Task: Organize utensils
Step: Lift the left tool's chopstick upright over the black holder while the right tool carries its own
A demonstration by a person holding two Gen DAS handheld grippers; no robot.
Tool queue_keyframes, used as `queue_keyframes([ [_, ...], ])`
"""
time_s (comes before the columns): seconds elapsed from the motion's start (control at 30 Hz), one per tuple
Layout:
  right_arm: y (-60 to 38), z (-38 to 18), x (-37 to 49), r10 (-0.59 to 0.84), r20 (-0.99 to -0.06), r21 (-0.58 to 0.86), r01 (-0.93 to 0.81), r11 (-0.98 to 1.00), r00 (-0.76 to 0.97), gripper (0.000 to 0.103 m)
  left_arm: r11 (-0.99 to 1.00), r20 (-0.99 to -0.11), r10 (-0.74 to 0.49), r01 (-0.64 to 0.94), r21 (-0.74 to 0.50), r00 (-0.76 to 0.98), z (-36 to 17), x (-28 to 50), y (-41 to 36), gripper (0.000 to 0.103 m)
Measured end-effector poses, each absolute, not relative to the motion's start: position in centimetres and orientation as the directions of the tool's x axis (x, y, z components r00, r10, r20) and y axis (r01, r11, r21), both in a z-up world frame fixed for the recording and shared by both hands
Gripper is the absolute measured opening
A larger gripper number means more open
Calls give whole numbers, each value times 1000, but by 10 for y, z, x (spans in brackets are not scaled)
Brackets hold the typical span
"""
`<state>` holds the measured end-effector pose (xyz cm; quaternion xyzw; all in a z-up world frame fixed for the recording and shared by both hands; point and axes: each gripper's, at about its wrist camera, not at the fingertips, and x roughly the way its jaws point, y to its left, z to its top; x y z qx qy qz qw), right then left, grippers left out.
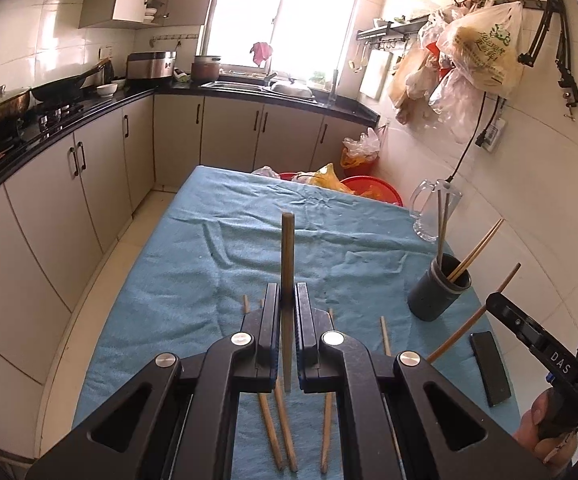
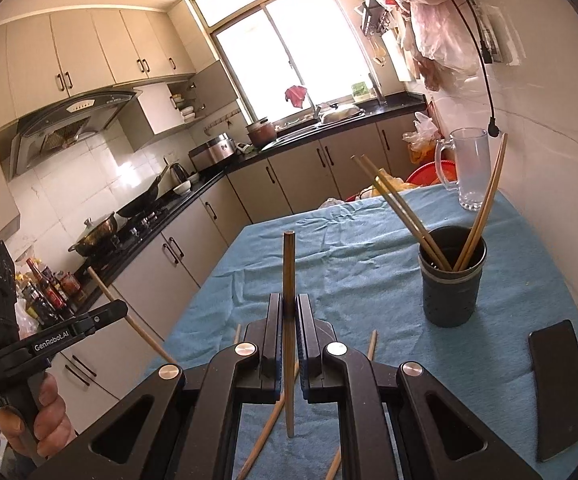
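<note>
My left gripper [image 1: 288, 294] is shut on a wooden chopstick [image 1: 287, 248] that stands upright above the blue cloth. My right gripper [image 2: 288, 304] is likewise shut on another chopstick [image 2: 288, 264], also held upright. A dark round holder [image 2: 452, 280] sits at the table's right side with several chopsticks leaning in it; the same holder [image 1: 437, 288] shows in the left wrist view. Several loose chopsticks [image 1: 285, 440] lie on the cloth under my left gripper, and loose chopsticks [image 2: 267, 432] lie beneath the right one. Each gripper appears at the edge of the other's view, held by a hand.
The table carries a blue cloth [image 1: 217, 264]. A clear glass mug [image 2: 471, 168] stands at the far right by the wall. A black phone [image 2: 559, 392] lies near the right edge. Kitchen counters with a stove run along the left; red basins [image 1: 369, 188] sit beyond the table.
</note>
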<state>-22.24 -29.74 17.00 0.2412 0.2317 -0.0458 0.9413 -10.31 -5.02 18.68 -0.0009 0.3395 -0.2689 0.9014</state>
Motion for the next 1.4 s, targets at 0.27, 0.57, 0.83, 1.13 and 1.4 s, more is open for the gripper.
queue_keyframes([
  [0.27, -306, 175, -231, 9, -440, 446, 210, 870, 898, 7, 837, -604, -505, 519, -171, 616, 194, -107, -65, 6],
  [0.57, -322, 182, -244, -21, -419, 466, 235, 853, 908, 7, 820, -608, -522, 548, -165, 598, 199, -110, -85, 6],
  [0.83, -350, 191, -262, -76, -391, 493, 279, 824, 917, 7, 794, -604, -548, 587, -157, 579, 210, -113, -107, 6],
  [1.13, -392, 207, -285, -140, -357, 535, 325, 780, 924, 7, 749, -594, -586, 648, -137, 552, 230, -122, -151, 6],
  [1.4, -424, 227, -300, -207, -316, 543, 356, 760, 926, 7, 708, -571, -631, 691, -147, 525, 255, -123, -193, 6],
])
